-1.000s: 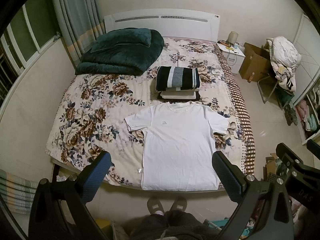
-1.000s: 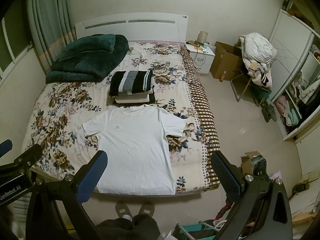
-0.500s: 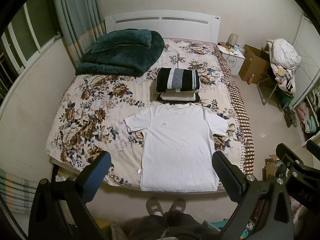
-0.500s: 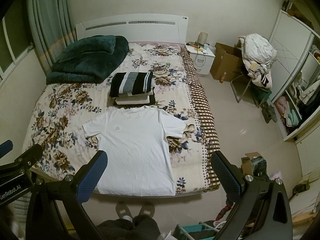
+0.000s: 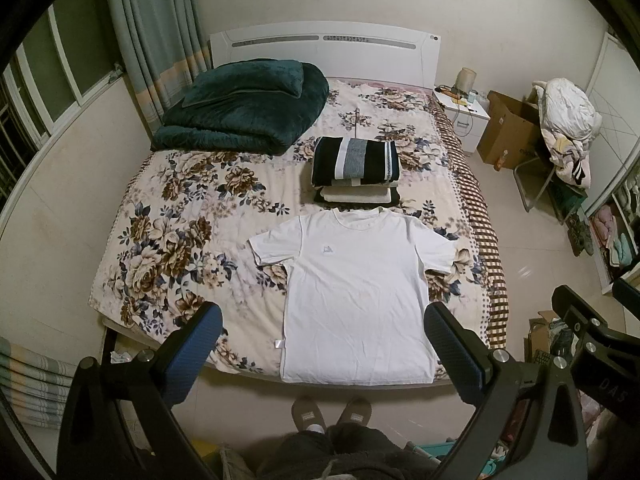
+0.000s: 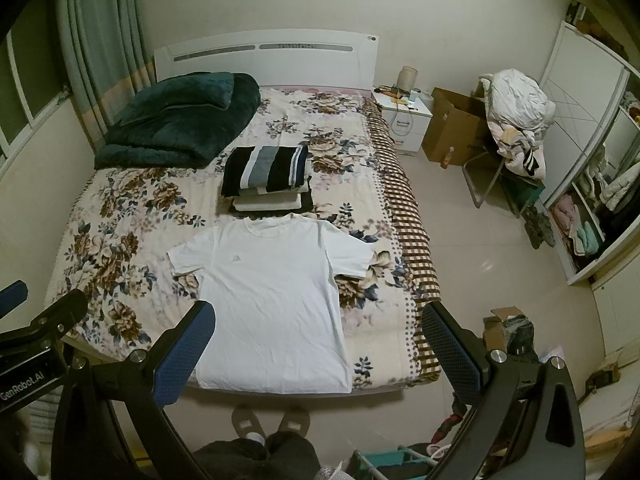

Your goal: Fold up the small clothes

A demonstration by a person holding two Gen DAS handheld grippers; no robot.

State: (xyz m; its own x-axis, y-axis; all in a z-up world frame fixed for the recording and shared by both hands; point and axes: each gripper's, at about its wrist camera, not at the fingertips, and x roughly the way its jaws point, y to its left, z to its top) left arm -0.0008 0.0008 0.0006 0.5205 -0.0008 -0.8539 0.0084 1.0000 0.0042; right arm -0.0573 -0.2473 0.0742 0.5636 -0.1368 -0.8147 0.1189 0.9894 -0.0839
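1. Hanging at the far left of the room, a grey-green curtain [image 5: 160, 36] covers the window side, next to the white headboard [image 5: 324, 46].
2. A dark green blanket [image 5: 244, 108] lies folded on the head end of the bed [image 5: 160, 232], on its left half, over the floral sheet.
3. The left gripper [image 5: 322, 354] is held in the air above the foot of the bed, its blue-padded fingers [image 5: 192, 356] spread wide with nothing between them; it touches no cloth.
4. The white T-shirt [image 5: 356, 288] lies flat and unfolded, front side up, sleeves out to both sides, collar toward the headboard and hem at the foot edge of the bed.
5. Just beyond its collar sits a stack of folded clothes [image 5: 356, 172], a black, white and grey striped piece on top; whether shirt and stack touch I cannot tell.
6. The right gripper [image 6: 316, 350] also hovers above the foot of the bed, fingers [image 6: 450, 350] wide apart and holding nothing, the T-shirt's lower half seen between them.
7. Two slippered feet [image 6: 272, 426] stand on the floor just below the shirt's hem.
8. To the right of the bed are a white nightstand [image 6: 404, 120], a cardboard box [image 6: 452, 132] and a chair piled with laundry [image 6: 518, 120], well apart from the shirt.
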